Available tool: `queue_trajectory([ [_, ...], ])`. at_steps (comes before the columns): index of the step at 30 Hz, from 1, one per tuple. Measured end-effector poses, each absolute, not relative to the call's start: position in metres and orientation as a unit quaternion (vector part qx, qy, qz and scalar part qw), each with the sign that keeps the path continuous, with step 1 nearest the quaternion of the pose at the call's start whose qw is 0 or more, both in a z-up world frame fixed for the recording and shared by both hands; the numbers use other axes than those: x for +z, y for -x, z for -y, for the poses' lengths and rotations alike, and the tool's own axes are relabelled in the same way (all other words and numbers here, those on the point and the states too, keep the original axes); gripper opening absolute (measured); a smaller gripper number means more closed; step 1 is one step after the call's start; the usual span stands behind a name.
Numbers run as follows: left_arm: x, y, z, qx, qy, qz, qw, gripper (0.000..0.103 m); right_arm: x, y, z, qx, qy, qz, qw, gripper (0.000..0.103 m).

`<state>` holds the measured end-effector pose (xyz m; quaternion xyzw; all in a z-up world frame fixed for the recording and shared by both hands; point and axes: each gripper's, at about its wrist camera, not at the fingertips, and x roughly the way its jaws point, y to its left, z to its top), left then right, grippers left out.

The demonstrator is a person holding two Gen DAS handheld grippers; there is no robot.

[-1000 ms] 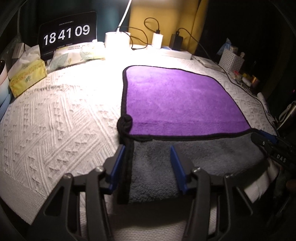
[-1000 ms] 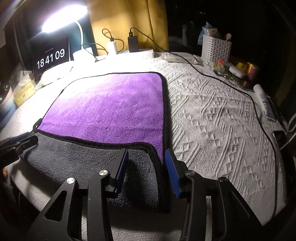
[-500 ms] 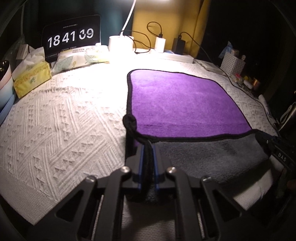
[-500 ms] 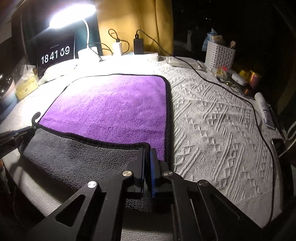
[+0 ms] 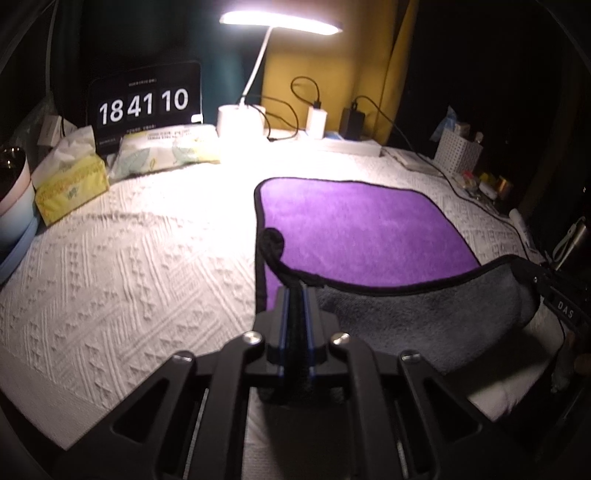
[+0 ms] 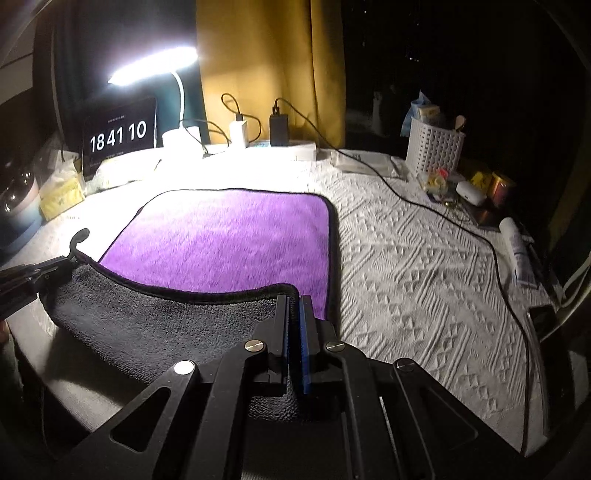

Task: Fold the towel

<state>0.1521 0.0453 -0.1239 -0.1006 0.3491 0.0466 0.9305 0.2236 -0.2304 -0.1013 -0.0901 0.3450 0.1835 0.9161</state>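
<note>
Now the left gripper (image 5: 295, 295) has its blue-padded fingers pressed together on the near left corner of the towel (image 5: 362, 229), and the right gripper (image 6: 293, 301) is clamped the same way on the near right corner. Between them the near edge is raised off the white textured tablecloth (image 5: 129, 266), its grey underside facing the cameras and sagging slightly in the middle, while the purple face of the far part lies flat under the lit desk lamp (image 5: 280, 18). A small hanging loop stands up at the left corner. Behind the towel stand a digital clock (image 5: 144, 103) reading 18 41 10, a yellow tissue box (image 5: 70, 184) and a white perforated basket (image 6: 434, 146)
</note>
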Motion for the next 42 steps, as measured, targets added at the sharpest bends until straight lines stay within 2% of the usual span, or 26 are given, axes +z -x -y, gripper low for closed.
queue_trajectory([
  [28, -0.098, -0.22, -0.072, 0.06, 0.094, -0.293, 0.95, 0.008, -0.075, -0.296, 0.21, 0.184, 0.098, -0.297, 0.932, 0.005],
  [42, -0.1, -0.254, -0.08, 0.061, 0.09, -0.293, 0.95, 0.008, -0.08, -0.332, 0.199, 0.182, 0.101, -0.299, 0.931, 0.005],
])
